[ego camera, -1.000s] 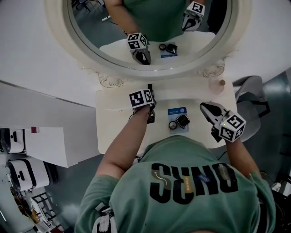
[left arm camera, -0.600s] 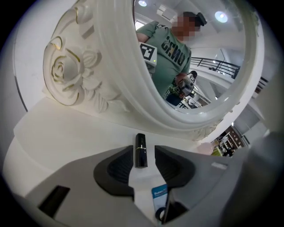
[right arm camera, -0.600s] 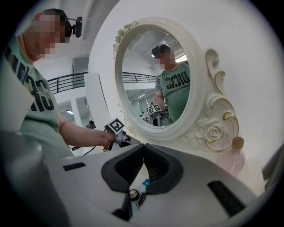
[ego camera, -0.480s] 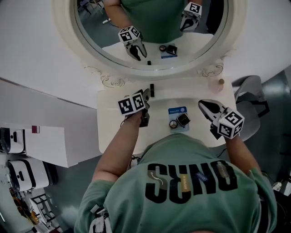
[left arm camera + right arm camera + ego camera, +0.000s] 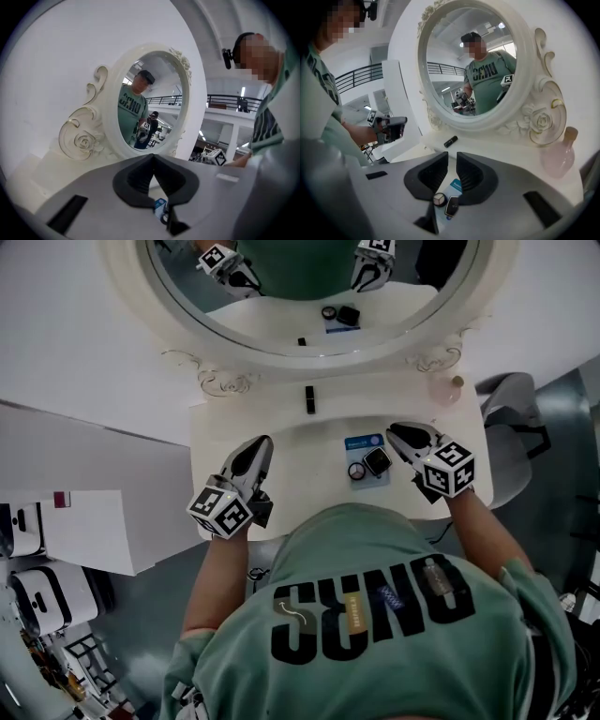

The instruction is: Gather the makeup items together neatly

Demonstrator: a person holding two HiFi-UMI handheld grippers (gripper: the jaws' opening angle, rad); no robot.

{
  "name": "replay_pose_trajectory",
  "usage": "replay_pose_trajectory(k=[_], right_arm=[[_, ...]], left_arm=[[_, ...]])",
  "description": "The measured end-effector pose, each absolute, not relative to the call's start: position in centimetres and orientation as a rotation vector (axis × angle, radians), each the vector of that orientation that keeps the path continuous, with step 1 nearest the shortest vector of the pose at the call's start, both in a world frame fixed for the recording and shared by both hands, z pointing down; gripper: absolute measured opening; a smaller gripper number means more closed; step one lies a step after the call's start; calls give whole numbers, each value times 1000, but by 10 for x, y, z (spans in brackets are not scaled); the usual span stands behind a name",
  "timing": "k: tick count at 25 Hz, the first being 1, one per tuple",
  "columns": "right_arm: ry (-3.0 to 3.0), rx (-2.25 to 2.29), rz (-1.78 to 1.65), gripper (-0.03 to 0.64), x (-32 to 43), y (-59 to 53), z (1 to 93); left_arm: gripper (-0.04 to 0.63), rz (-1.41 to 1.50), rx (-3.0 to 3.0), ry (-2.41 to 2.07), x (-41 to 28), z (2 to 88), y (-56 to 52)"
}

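- Left gripper [image 5: 260, 444]: jaws shut tight, tip to tip in the left gripper view [image 5: 152, 158], nothing between them; hovering over the table [image 5: 281, 442] at its 8 o'clock edge.
- Right gripper [image 5: 395, 431]: jaws a narrow slit apart and opening in the right gripper view [image 5: 451, 160], nothing between the pads; just beside the blue card [image 5: 364, 448], at its 3 o'clock.
- Marker cube [image 5: 447, 471] on the right gripper: black-and-white squares only, no letters.
- Blue card also in the gripper views [image 5: 455, 185] [image 5: 161, 205]: flat on the table right of centre, white print at its top, too small to read.
- Round compact [image 5: 357, 471] [image 5: 439, 199] and square compact [image 5: 377, 461] [image 5: 451, 206]: side by side at the card's 6 o'clock end, dark, no label legible.
- Black tube [image 5: 309, 399] [image 5: 450, 141]: lying alone by the mirror [image 5: 217, 341] base, well apart from the card, at its 11 o'clock.
- Pink bottle [image 5: 448, 391] [image 5: 559, 157]: upright in the table's 1 o'clock corner, unlabelled.
- Green shirt [image 5: 375, 634]: big dark block letters across the back, possibly "SUNO", not certain.
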State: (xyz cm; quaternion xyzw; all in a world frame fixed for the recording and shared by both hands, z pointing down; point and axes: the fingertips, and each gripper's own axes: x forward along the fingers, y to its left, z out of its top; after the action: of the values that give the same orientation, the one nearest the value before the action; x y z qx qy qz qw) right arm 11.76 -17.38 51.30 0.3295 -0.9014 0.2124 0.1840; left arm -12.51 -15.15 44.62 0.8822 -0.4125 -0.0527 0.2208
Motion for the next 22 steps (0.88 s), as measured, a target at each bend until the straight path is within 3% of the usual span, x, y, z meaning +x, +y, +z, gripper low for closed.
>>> replay_pose_trajectory(k=[8, 15, 22], right_arm=[[-2124, 888, 760, 178, 117, -141, 645], [-1965, 815, 720, 270, 116, -120, 697], [-1931, 827, 639, 273, 120, -130, 702]], left_arm=[[9, -98, 2410, -1074, -135, 482, -116], [9, -57, 2402, -1054, -146, 498, -96], [9, -60, 2358, -1065, -160, 510, -90]])
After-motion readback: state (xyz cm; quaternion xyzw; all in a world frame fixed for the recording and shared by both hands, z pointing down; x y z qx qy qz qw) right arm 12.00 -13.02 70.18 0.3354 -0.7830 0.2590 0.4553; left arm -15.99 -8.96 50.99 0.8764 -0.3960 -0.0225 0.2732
